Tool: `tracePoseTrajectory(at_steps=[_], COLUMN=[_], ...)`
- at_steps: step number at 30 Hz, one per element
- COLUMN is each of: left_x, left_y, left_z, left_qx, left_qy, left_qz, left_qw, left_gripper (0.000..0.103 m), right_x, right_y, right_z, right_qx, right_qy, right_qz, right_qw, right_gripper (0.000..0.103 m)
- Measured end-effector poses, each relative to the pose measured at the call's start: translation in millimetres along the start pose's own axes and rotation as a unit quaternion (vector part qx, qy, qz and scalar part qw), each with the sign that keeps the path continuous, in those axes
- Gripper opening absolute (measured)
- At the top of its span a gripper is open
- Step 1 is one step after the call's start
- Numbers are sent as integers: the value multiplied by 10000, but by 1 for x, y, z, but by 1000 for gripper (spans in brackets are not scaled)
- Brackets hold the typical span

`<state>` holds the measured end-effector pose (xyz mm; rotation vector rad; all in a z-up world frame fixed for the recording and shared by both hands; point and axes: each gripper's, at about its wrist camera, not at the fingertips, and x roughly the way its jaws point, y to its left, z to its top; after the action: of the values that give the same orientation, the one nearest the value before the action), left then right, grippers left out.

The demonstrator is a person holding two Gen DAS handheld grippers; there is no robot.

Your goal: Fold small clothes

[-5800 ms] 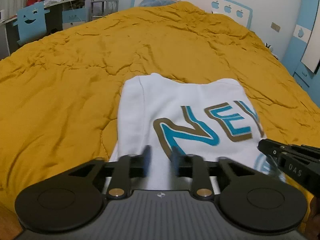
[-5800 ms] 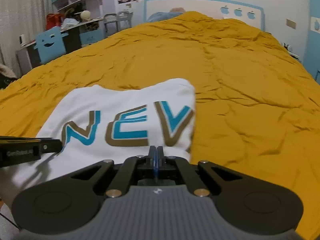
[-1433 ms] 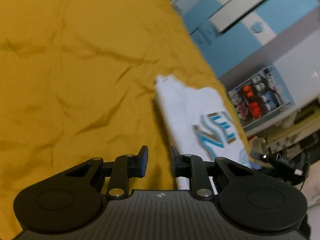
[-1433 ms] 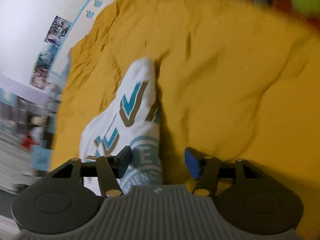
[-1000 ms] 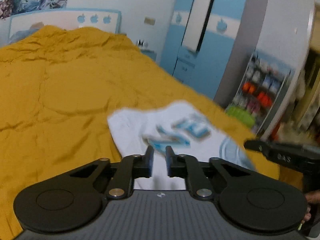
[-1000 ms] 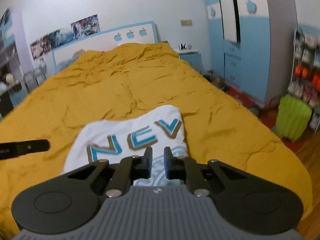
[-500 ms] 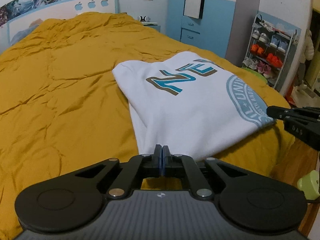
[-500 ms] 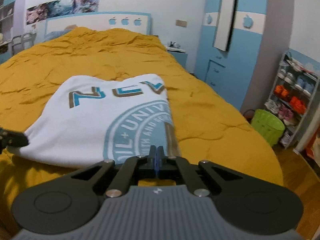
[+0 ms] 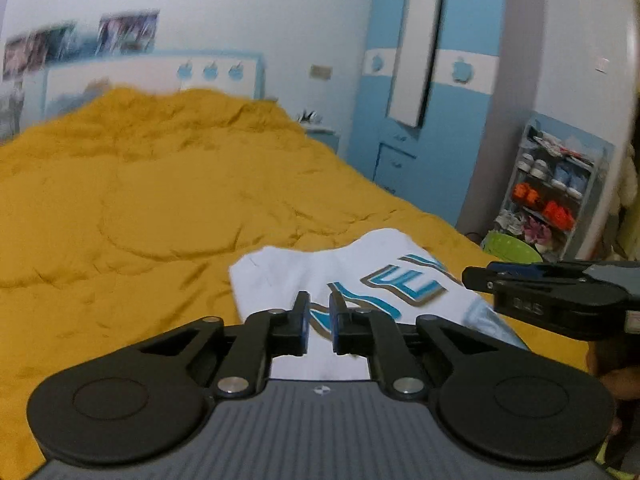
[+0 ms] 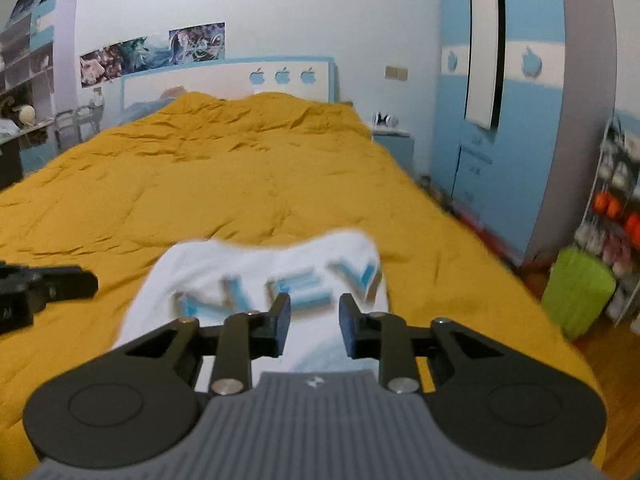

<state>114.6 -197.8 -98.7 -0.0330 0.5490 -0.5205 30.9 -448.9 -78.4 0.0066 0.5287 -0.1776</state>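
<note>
Both grippers hover over the shirt (image 9: 372,276), which lies folded on the quilt (image 9: 160,208) near the bed's right edge. The left gripper (image 9: 319,322) has just been opening, jaws a slit apart and empty. The right gripper (image 10: 314,320) has just been opening too, wider, nothing between. Looks like a release, fold laid down; next likely calls for a fresh grab or a tidy-up. Only the right view shows the shirt's right edge and the green bin (image 10: 576,292) beyond.
</note>
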Motion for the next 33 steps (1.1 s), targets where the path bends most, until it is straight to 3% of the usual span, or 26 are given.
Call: tracePoseTrajectory(at_steps=[2, 6, 9, 12, 15, 19, 21, 23, 25, 27, 29, 31, 33], left_x=[26, 60, 69, 67, 61, 44, 25, 4, -20, -43, -66, -89, -108], left_y=[5, 2, 11, 9, 9, 13, 15, 15, 17, 18, 14, 7, 2], left_z=[0, -7, -14, -15, -9, 5, 16, 25, 36, 45, 48, 48, 44], left_qx=[-162, 99, -198, -60, -109, -194, -181, -102, -139, -196, -131, 38, 281], left_qy=[172, 620, 883, 892, 914, 923, 721, 517, 490, 594, 572, 497, 518], left_qz=[-67, 528, 528, 584, 699, 836, 858, 885, 699, 393, 290, 419, 408], left_qw=[9997, 9966, 9945, 9943, 9933, 9920, 9935, 9947, 9962, 9973, 9979, 9979, 9974], left_gripper=[11, 10, 12, 13, 12, 12, 12, 26, 50, 59, 63, 83, 88], right_x=[36, 73, 87, 93, 86, 47, 22, -9, -40, -71, -93, -114, -134], right_y=[-4, -9, -13, -27, -36, -42, -39, -31, -19, -2, 25, 50, 64], right_z=[10, 11, 8, 3, -2, -1, 3, 9, 15, 20, 20, 19, 14], right_qx=[128, 160, 23, 193, 204, 399, 444, 537, 629, 599, 292, -35, 121], right_qy=[311, 578, 929, 1102, 1175, 804, 685, 618, 627, 682, 771, 903, 1054], right_qz=[-62, -123, -402, -775, -1169, -1287, -1188, -1011, -807, -627, -672, -779, -710], right_qw=[9994, 9981, 9949, 9907, 9860, 9876, 9896, 9915, 9928, 9939, 9943, 9929, 9918], right_gripper=[7, 0, 0, 0, 0, 0, 0, 2, 12, 46, 59, 70, 79])
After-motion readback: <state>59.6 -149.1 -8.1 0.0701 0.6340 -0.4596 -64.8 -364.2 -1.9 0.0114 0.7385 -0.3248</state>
